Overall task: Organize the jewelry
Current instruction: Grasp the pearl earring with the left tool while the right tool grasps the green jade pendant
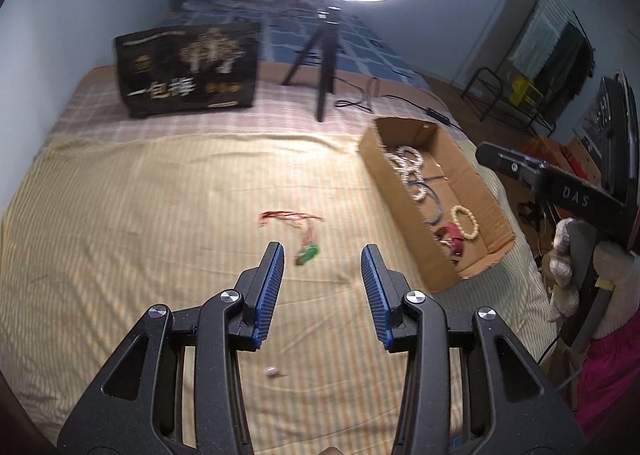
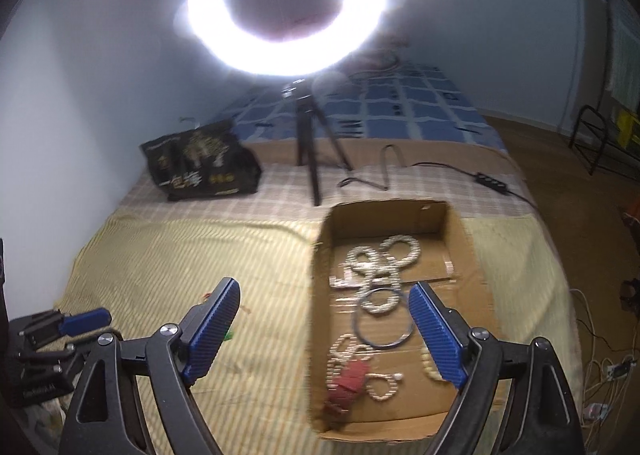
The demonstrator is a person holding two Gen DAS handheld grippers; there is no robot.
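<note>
Left tongs point(image 1: 322, 253) spread, empty, red-corded green pendant point(image 1: 307, 251) lying lengthwise ahead, right tongs point(image 2: 325, 295) spread over box point(image 2: 460, 231)

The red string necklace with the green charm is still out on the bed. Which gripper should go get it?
Probably the left gripper. The red string necklace lies just ahead of its open, empty jaws on the yellow blanket. The right gripper, also open and empty, hangs over the cardboard box.

Open yellow bedspread point(image 1: 160, 215) left of cardboard box point(image 2: 320, 335); tripod point(image 2: 312, 143), black bag point(image 1: 188, 71) beyond
</note>
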